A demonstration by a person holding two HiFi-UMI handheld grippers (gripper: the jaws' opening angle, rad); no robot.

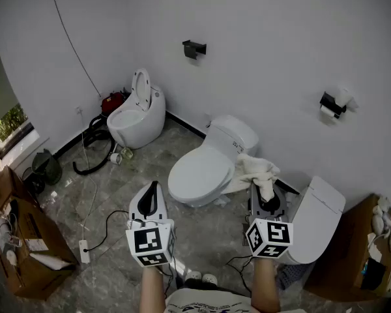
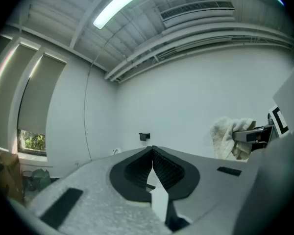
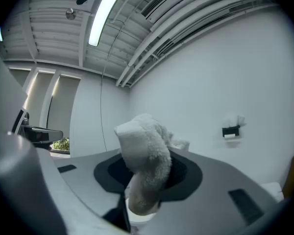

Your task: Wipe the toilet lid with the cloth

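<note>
Right gripper view: fluffy white cloth [image 3: 144, 155], bunched.

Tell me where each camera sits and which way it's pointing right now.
Head view: on the person's head, steeply down at the closed toilet lid; shows both forearms, left gripper and right gripper.
Left gripper view: on the left gripper, angled up at wall and ceiling; own jaws together, empty.
Right gripper view: on the right gripper, angled up similarly; own jaws clamp the cloth.
Shared: the cloth shows in all three views.
</note>
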